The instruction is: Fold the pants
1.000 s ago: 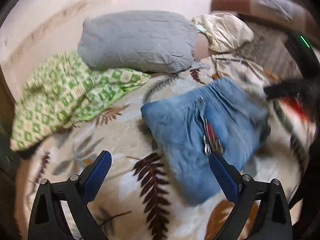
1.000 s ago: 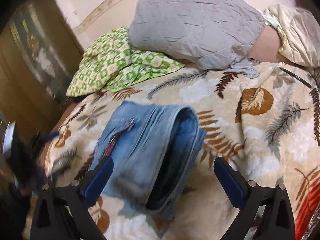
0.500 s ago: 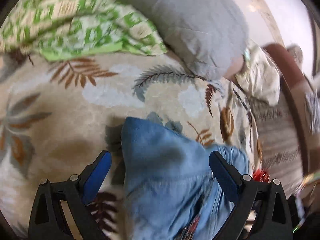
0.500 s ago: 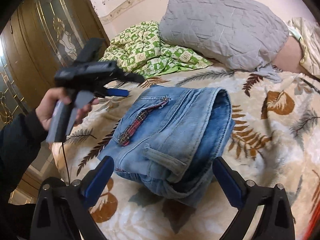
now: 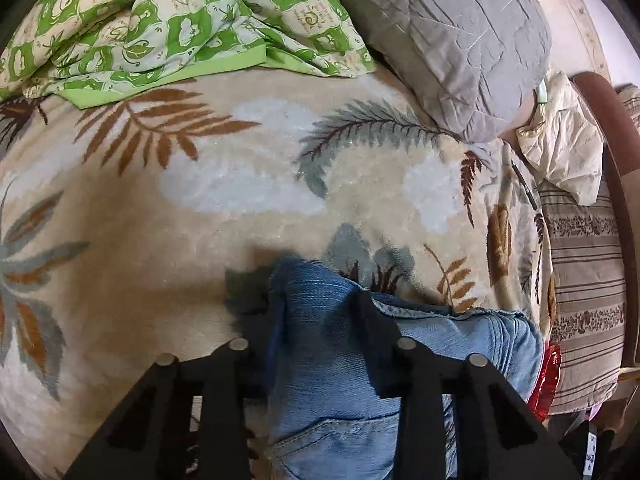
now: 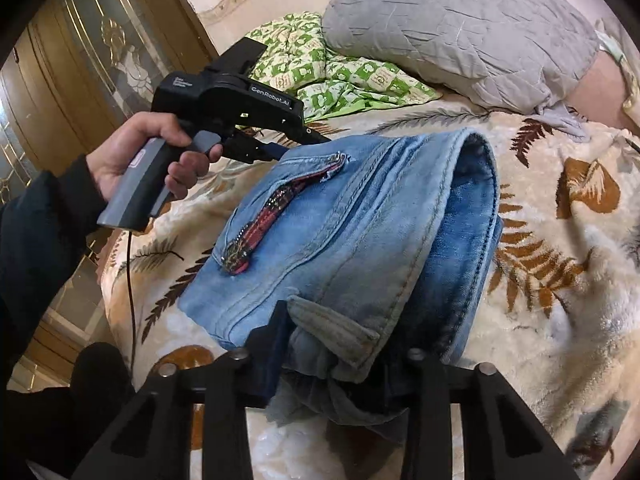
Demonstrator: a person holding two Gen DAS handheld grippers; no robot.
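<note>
The faded light-blue denim pants (image 6: pixel 352 232) lie on the beige plush bedspread with brown and grey fern leaves (image 5: pixel 192 208), already doubled over into a compact, thick bundle, with the red plaid-trimmed pocket opening (image 6: pixel 264 220) facing up and a rounded fold on the side toward the pillows. The left gripper (image 5: pixel 316 312) is closed on the denim at one edge of the bundle, its dark fingers pinching a ridge of cloth; in the right wrist view it reaches the bundle's far corner, held in the person's left hand (image 6: pixel 140 156). The right gripper (image 6: pixel 340 344) is likewise clamped on the near edge, where a belt loop and bunched layers sit between its jaws. Judging by the shape, most of the folding looks done (the legs are no longer spread out anywhere), and what seems left is one last fold or simply squaring and setting the bundle down flat. Behind it lie a green-and-white checked quilt (image 5: pixel 160 28) and a grey quilted pillow (image 6: pixel 460 28), well apart from the work.
</note>
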